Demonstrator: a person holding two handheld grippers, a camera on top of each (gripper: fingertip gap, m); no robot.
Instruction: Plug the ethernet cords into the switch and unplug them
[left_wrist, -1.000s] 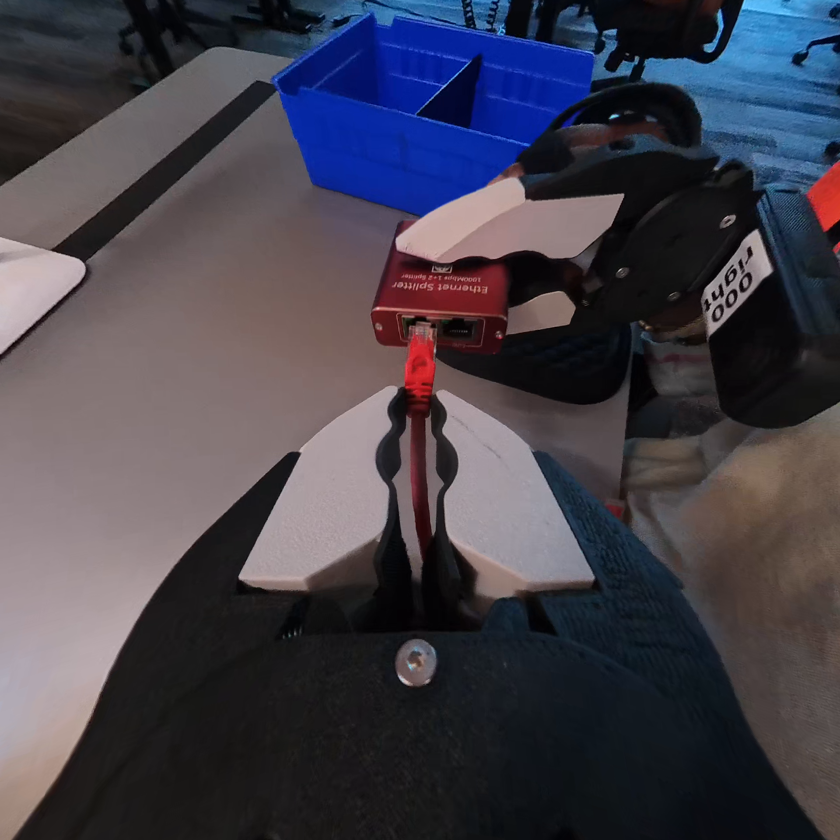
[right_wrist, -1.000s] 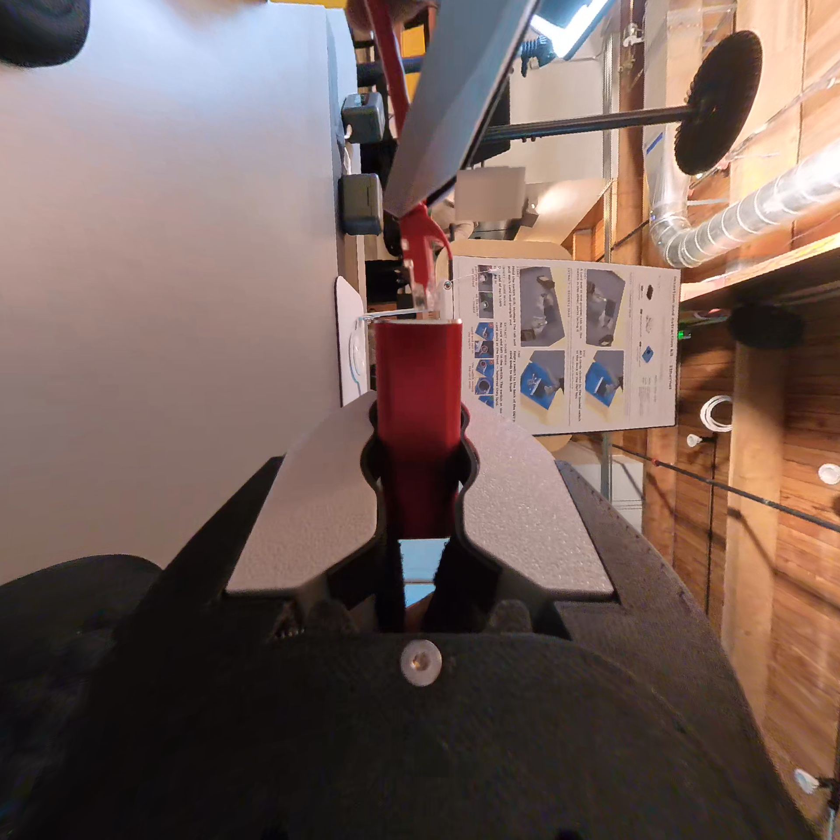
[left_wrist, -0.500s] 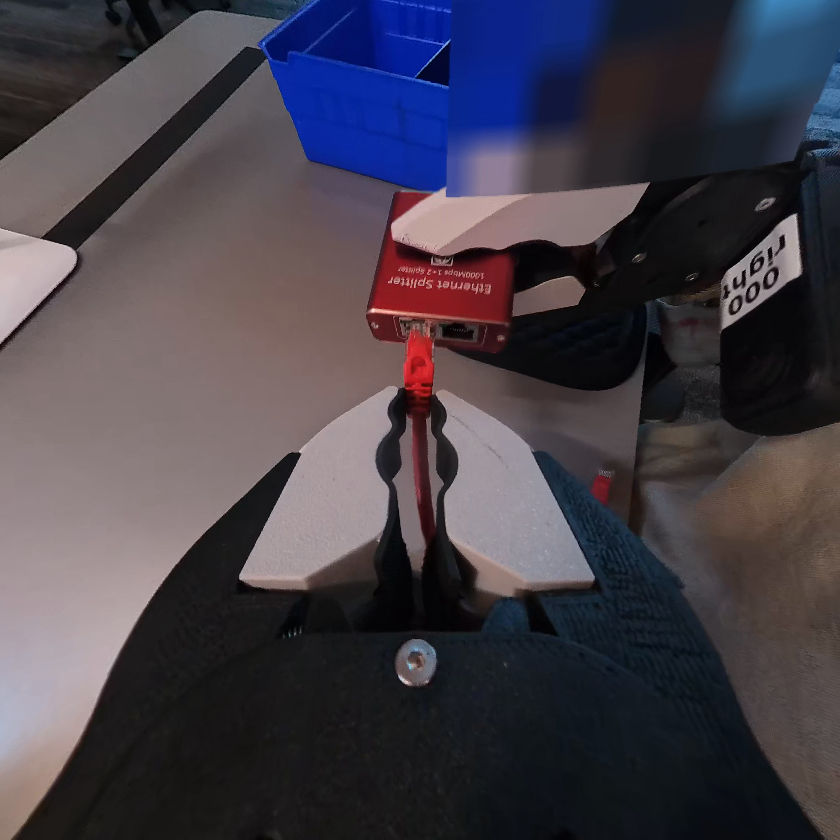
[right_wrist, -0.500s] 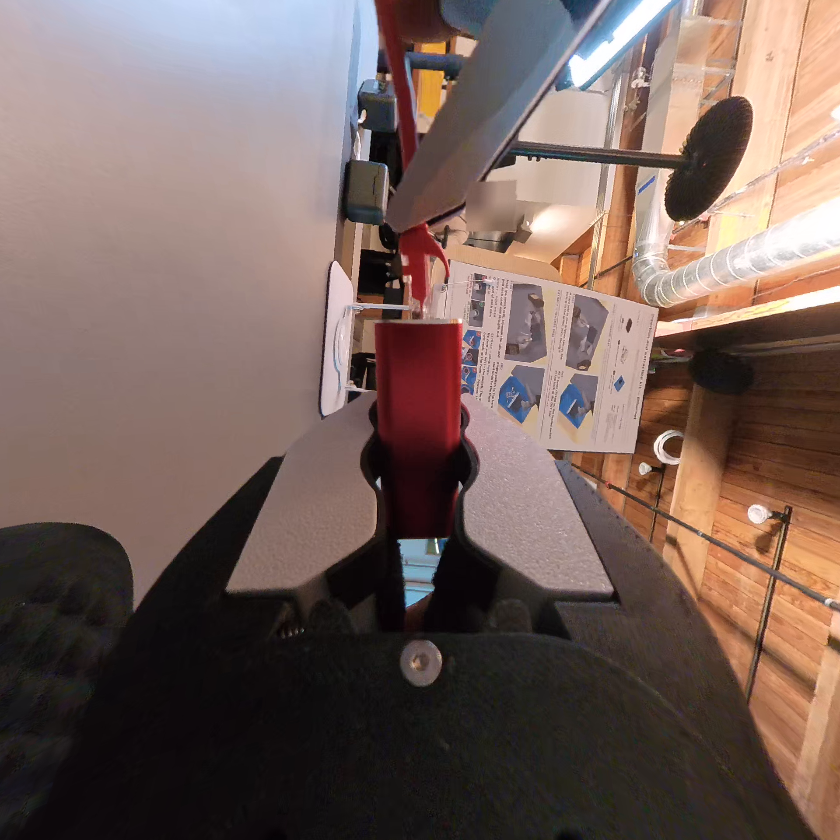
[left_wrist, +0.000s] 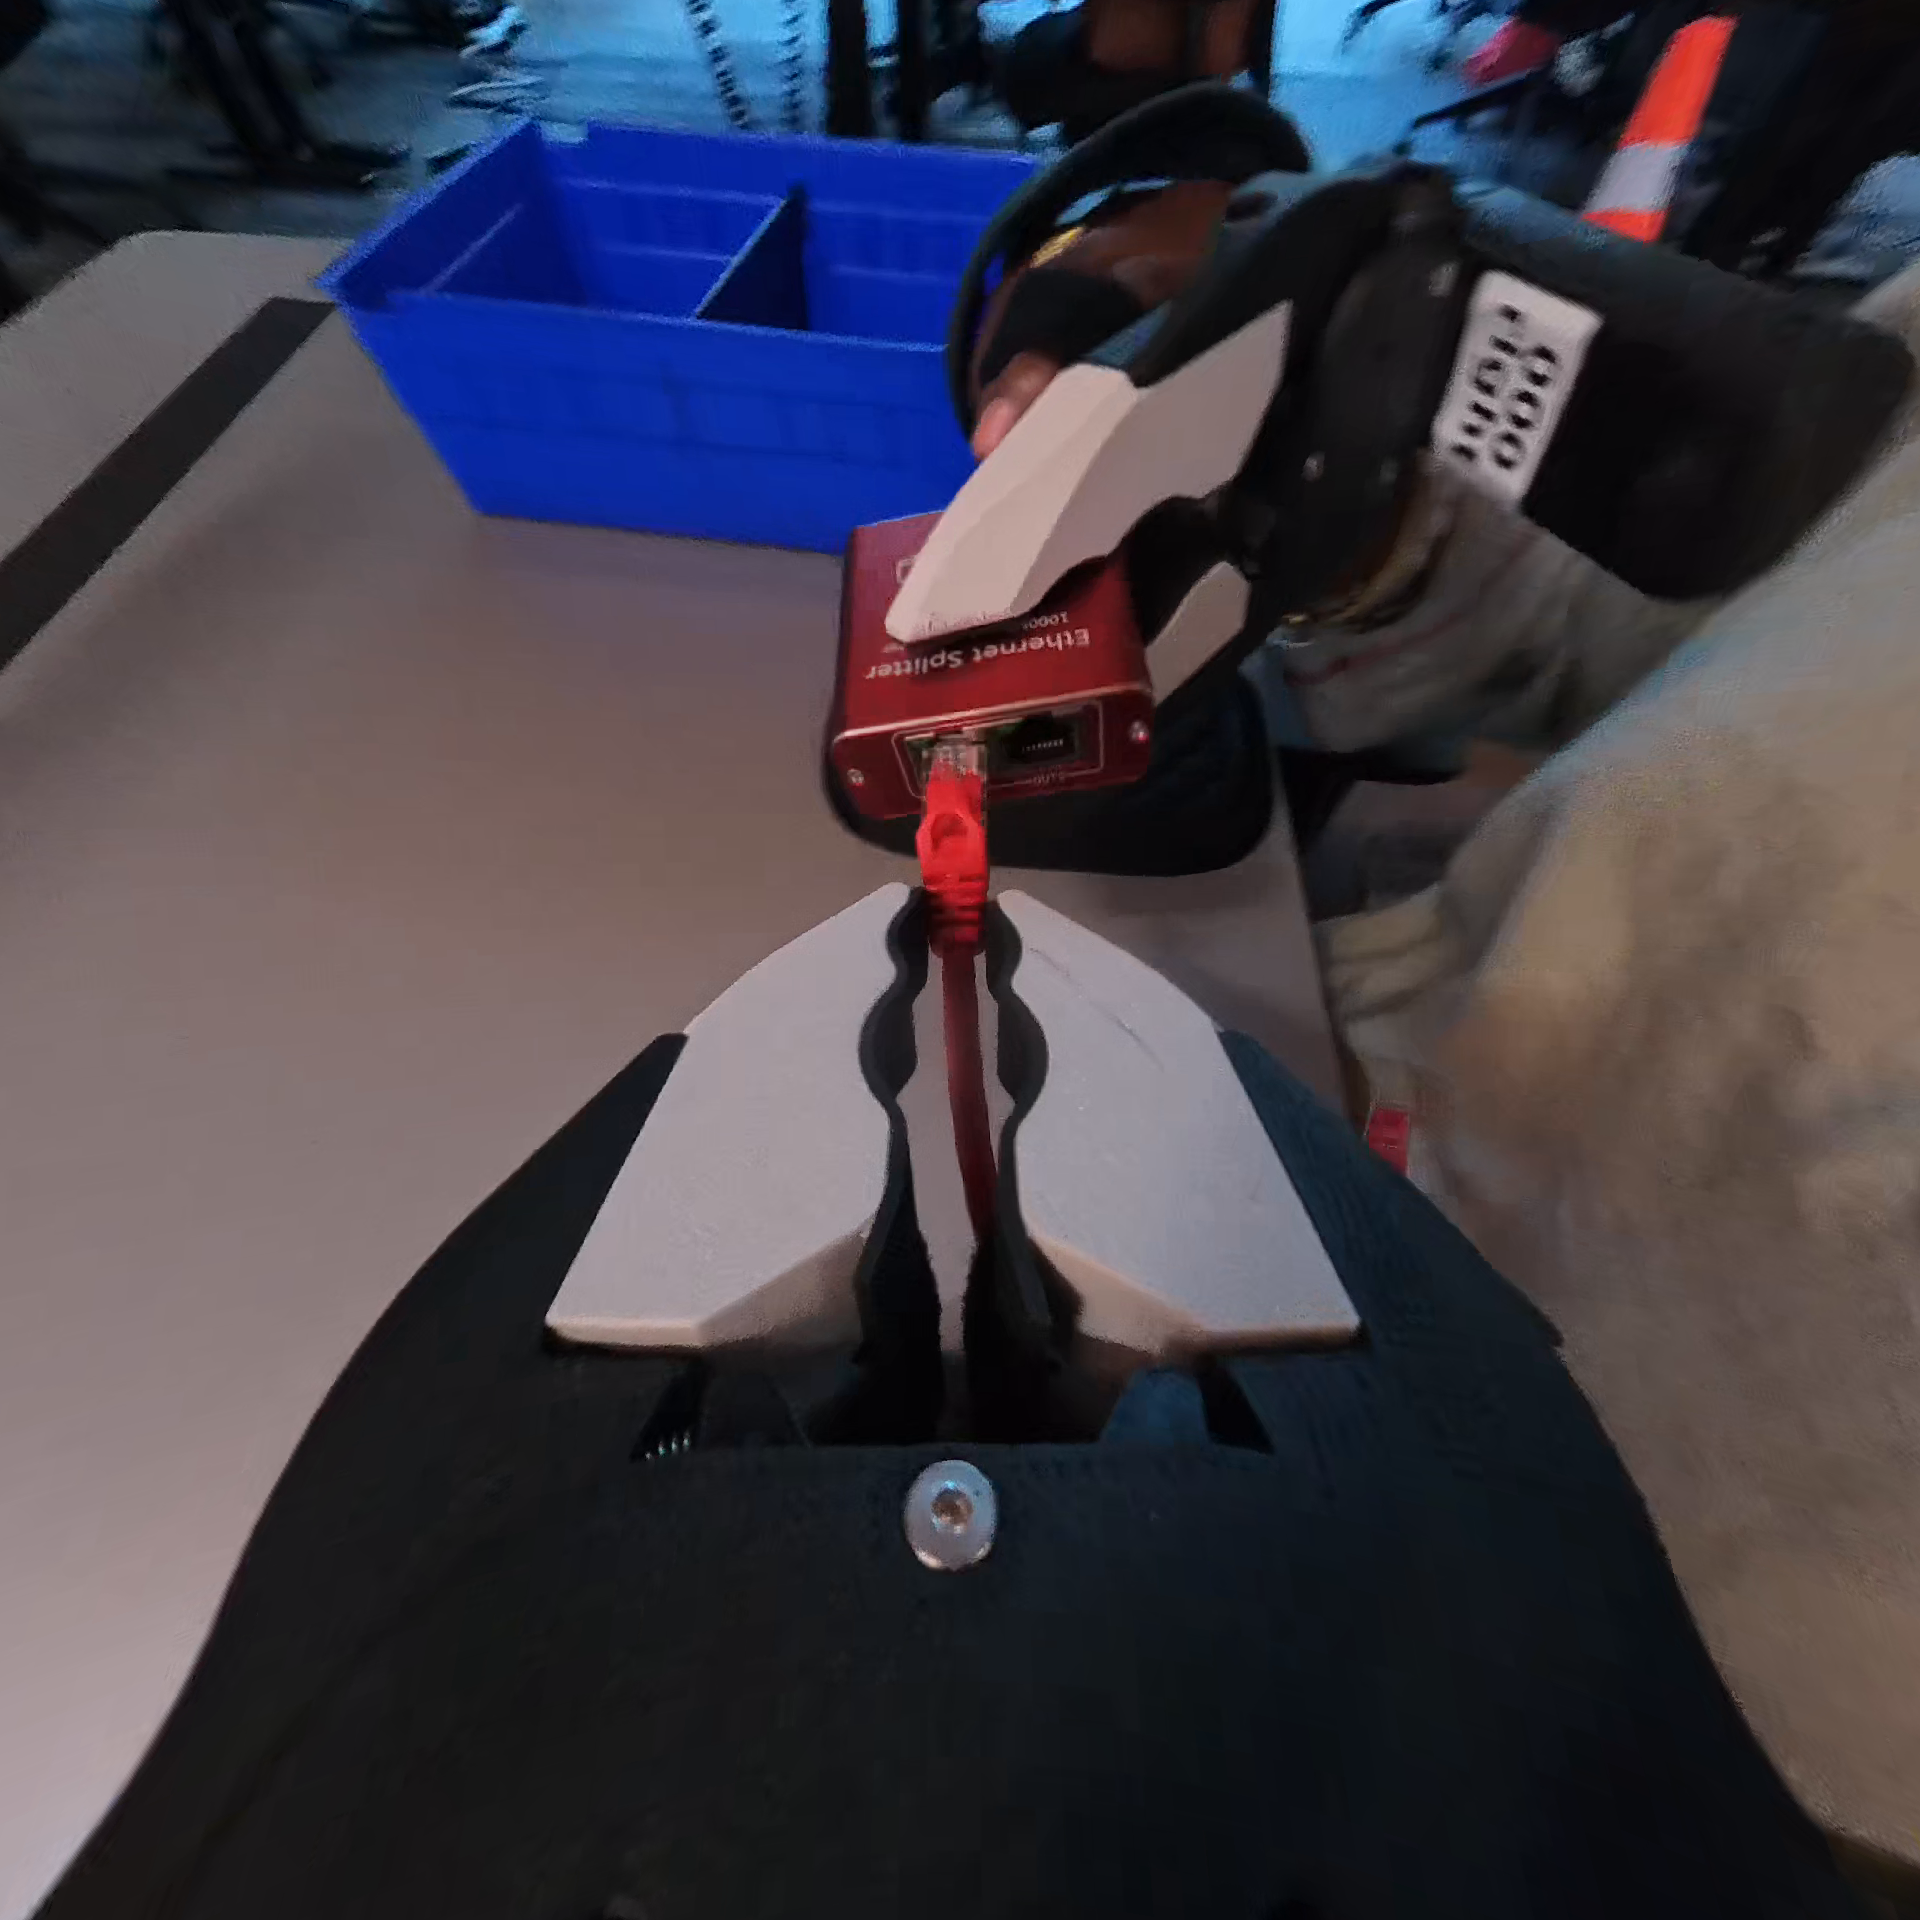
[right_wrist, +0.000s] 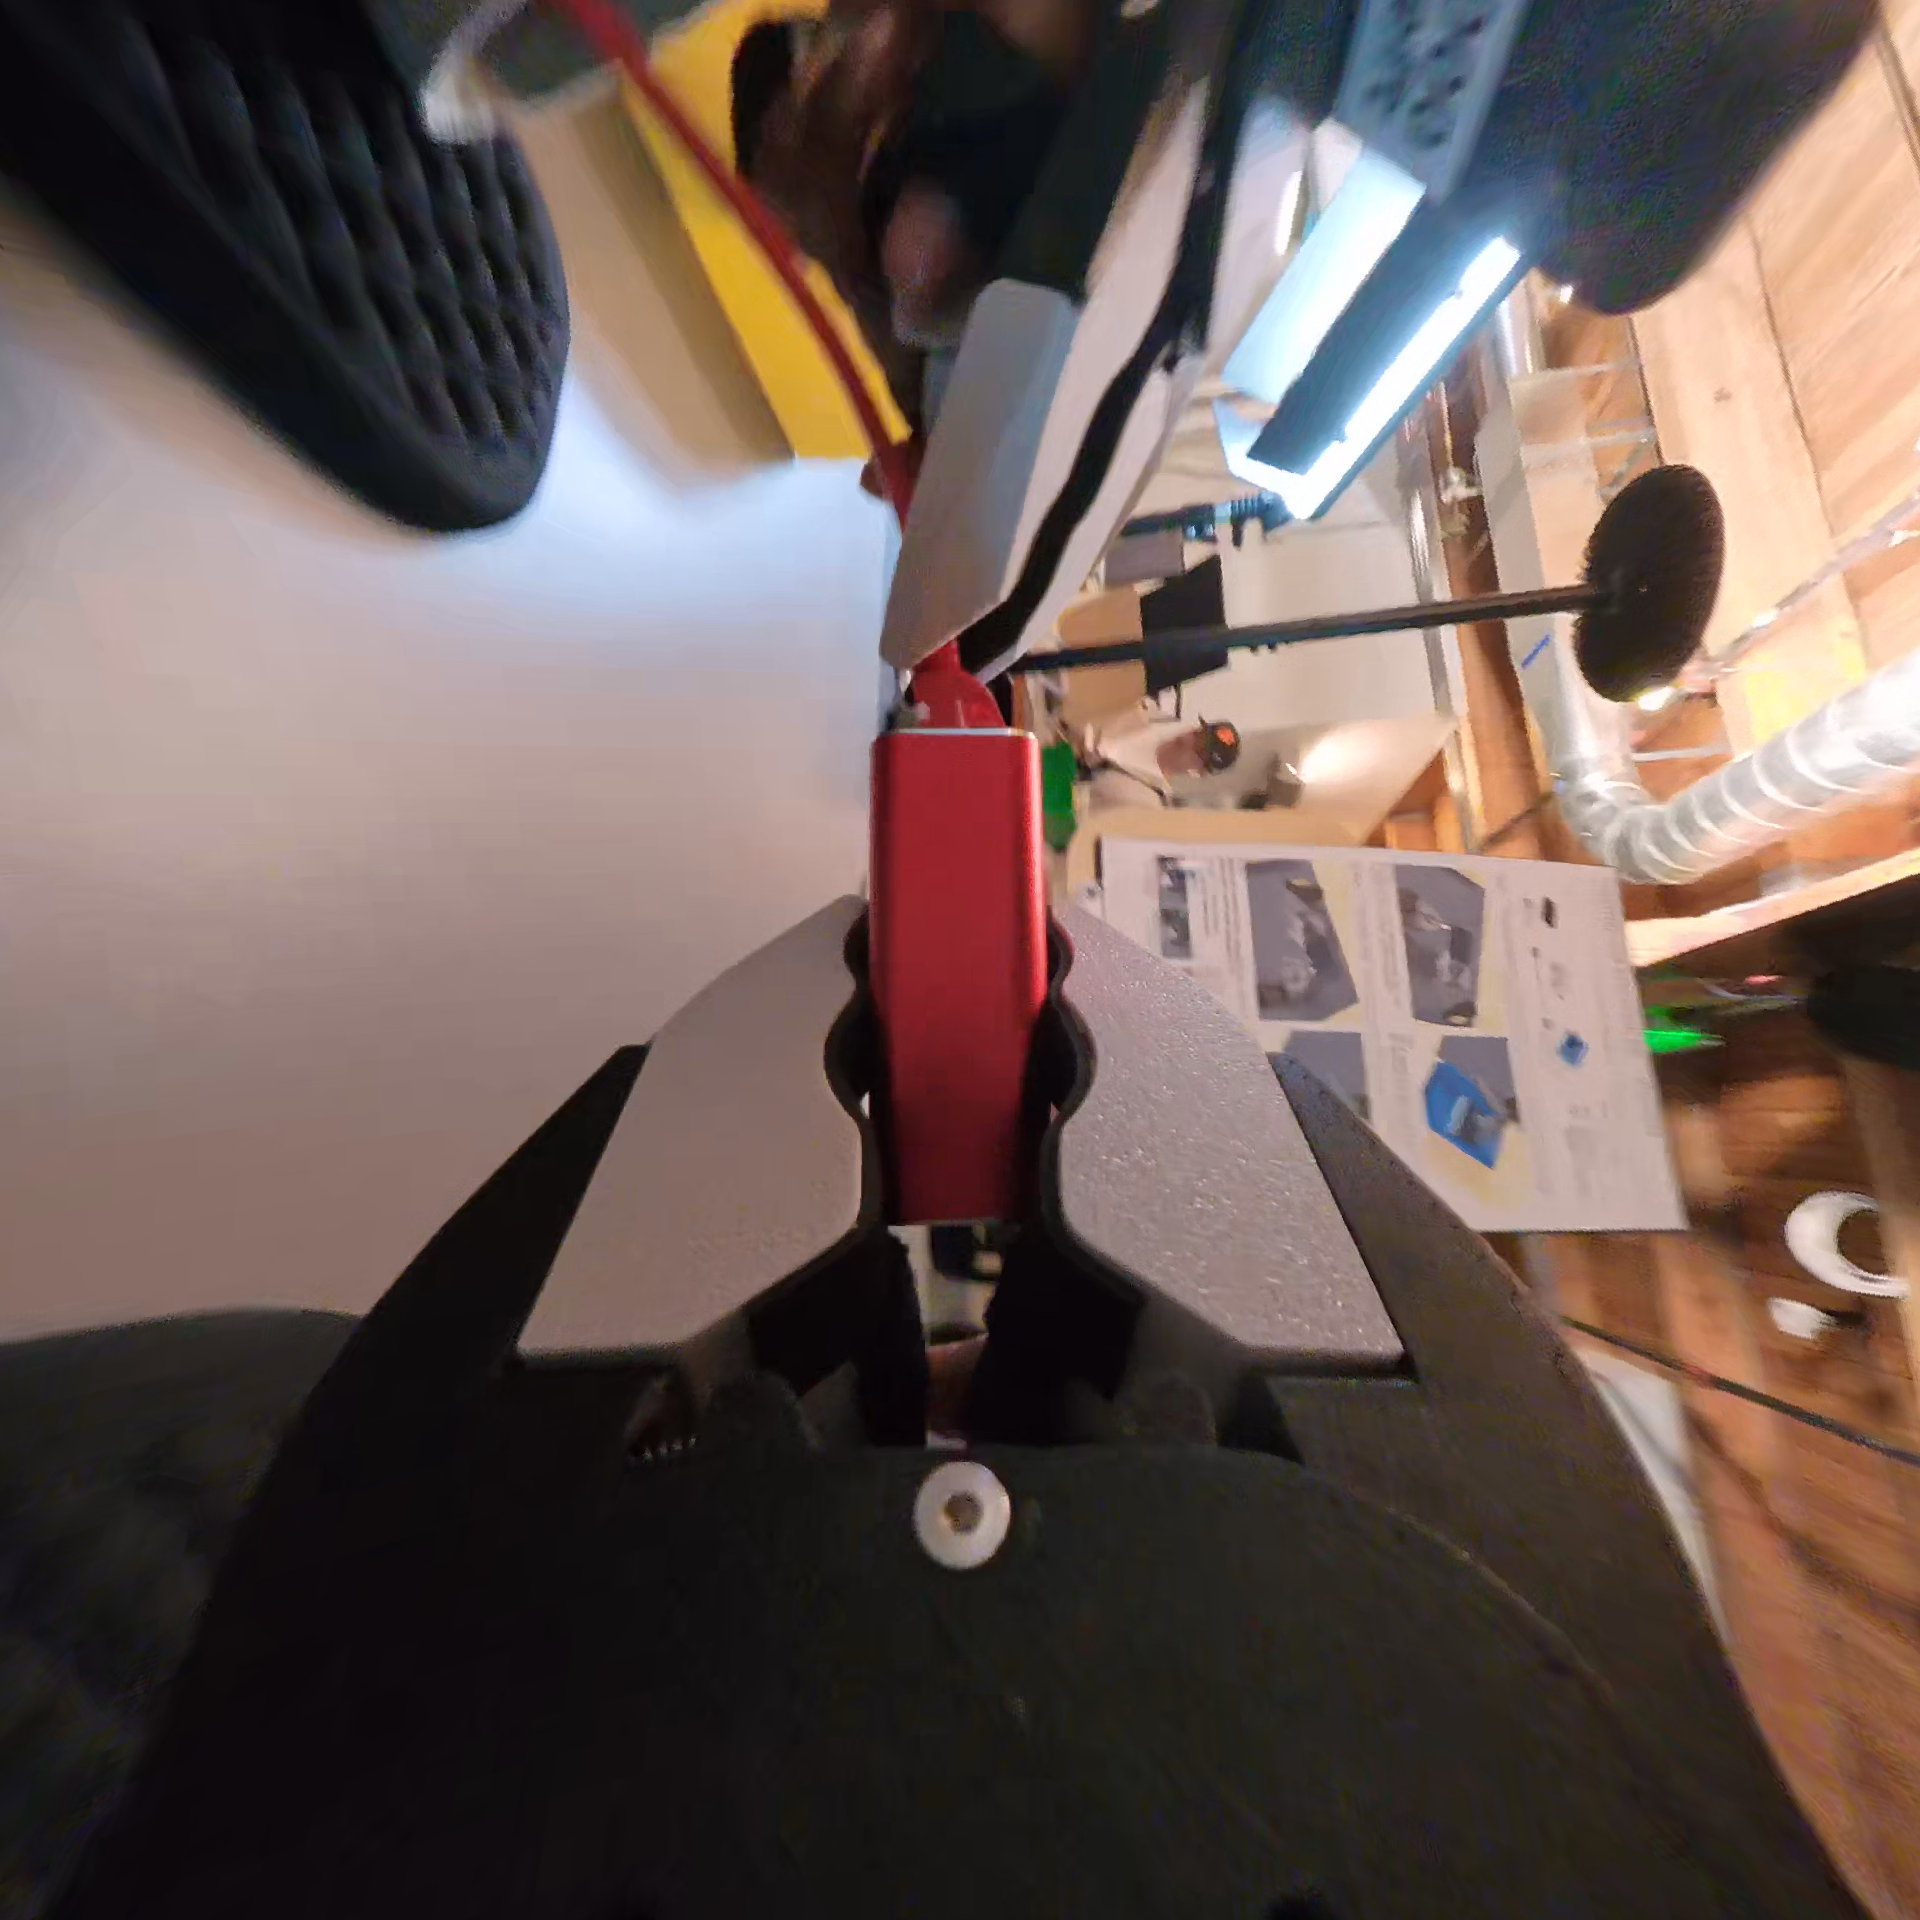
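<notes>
Left wrist view: the left gripper (left_wrist: 954, 914) is clamped on the red cord (left_wrist: 961, 1049), whose plug sits in the left port of the red switch (left_wrist: 987, 675) at 12 o'clock. The right gripper (right_wrist: 956, 925) pinches the switch above the table (left_wrist: 364, 790).

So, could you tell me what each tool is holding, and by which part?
The left tool grips the red ethernet cord just behind its plug; the right tool clamps the red switch across its flat faces.

Your switch (left_wrist: 987, 665) looks like smooth red metal with a satin sheen. The bin (left_wrist: 665, 343) is glossy blue plastic; the table (left_wrist: 364, 748) is matt.
</notes>
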